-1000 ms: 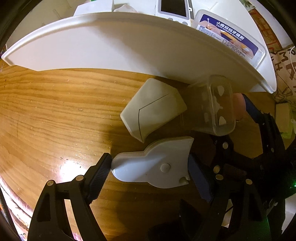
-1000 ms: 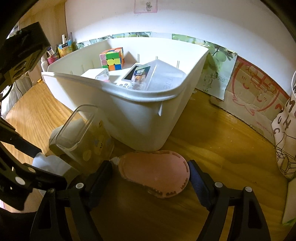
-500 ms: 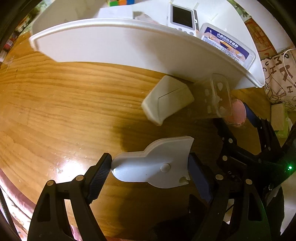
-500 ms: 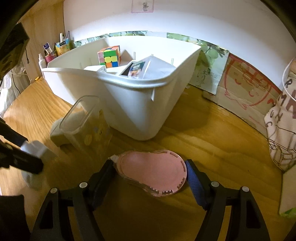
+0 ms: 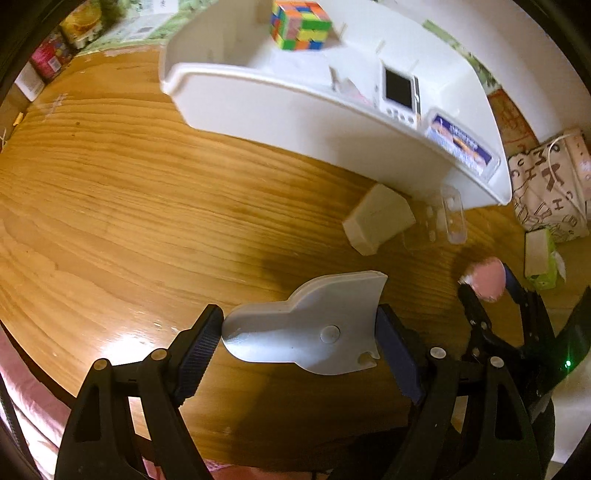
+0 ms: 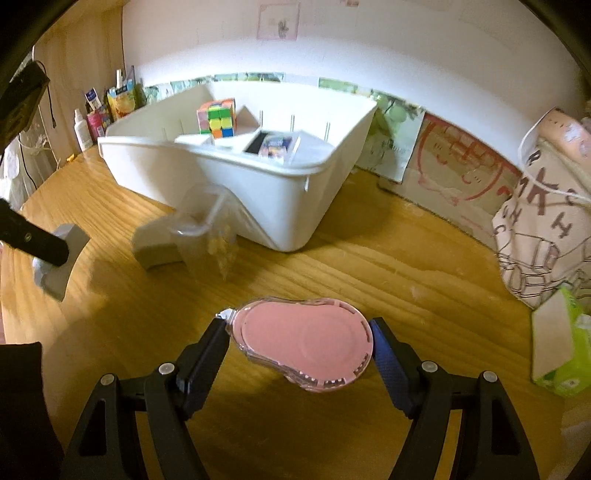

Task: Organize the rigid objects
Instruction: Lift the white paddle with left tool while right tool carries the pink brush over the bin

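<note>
Ahead of both our tongs spreads the wooden table (image 5: 147, 206), and on it, beyond our fingertips, stands the white bin (image 6: 280, 192). Inside the bin we see a colourful puzzle cube (image 5: 299, 24), a small white device with a dark screen (image 5: 398, 90) and a flat clear box with a printed label (image 5: 461, 146).

To the right of our right tongs sits a printed cloth bag (image 6: 546, 229), with a green tissue pack (image 6: 557, 347) nearer to us.

Between the bin and our tongs, on the table, lie a cream wedge-shaped case (image 5: 378, 223) and, touching it, a clear plastic container (image 5: 448, 221).

Our left tongs (image 5: 299, 332) pinch a flat grey plastic piece (image 5: 306, 328), a pad pressed against each end, and hold it above the table.

Our right tongs (image 6: 299, 343) pinch a pink correction-tape dispenser (image 6: 303, 343) the same way, clear of the wood, to the right of the left tongs.
</note>
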`<action>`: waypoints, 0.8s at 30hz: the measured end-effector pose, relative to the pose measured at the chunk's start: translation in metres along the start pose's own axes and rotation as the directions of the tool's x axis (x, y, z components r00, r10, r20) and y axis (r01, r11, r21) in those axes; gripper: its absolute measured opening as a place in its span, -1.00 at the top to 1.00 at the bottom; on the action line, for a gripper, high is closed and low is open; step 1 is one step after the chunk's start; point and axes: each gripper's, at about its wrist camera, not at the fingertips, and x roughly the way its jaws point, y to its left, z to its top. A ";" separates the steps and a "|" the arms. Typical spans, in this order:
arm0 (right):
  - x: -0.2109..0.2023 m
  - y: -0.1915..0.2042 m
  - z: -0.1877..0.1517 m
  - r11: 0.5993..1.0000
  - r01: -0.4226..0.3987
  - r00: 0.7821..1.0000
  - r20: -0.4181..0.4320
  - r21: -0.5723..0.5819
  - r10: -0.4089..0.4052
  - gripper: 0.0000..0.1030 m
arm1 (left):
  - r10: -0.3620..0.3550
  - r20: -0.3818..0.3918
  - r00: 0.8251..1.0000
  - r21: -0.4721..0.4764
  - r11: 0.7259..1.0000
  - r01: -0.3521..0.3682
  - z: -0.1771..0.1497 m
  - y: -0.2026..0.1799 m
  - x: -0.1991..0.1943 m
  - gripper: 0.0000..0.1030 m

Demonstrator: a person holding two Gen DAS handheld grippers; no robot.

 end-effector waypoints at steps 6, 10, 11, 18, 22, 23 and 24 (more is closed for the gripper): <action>-0.025 0.010 0.007 0.999 0.025 0.999 0.026 0.045 -0.026 -0.50 | -0.013 0.047 0.999 0.012 1.000 0.012 0.007 0.019 -0.030 -0.65; -0.037 0.024 0.016 0.996 0.036 0.998 0.048 0.081 -0.040 -0.50 | -0.018 0.072 0.997 0.044 0.999 0.015 0.019 0.026 -0.046 -0.65; -0.039 0.028 0.018 0.996 0.038 0.998 0.054 0.087 -0.043 -0.50 | -0.018 0.077 0.997 0.052 0.999 0.014 0.025 0.030 -0.048 -0.65; -0.055 0.051 0.043 0.993 0.055 0.992 0.106 0.108 -0.067 -0.50 | -0.011 0.116 0.993 0.127 0.992 -0.004 0.045 0.035 -0.065 -0.65; -0.061 0.060 0.060 0.990 0.073 0.987 0.134 0.119 -0.088 -0.50 | -0.015 0.133 0.991 0.170 0.985 -0.008 0.062 0.035 -0.071 -0.65; -0.062 0.062 0.064 0.989 0.076 0.986 0.142 0.123 -0.093 -0.50 | -0.013 0.137 0.990 0.185 0.983 -0.013 0.066 0.034 -0.072 -0.65; -0.063 0.063 0.068 0.989 0.079 0.984 0.148 0.128 -0.098 -0.50 | -0.010 0.144 0.990 0.206 0.978 -0.020 0.072 0.033 -0.074 -0.65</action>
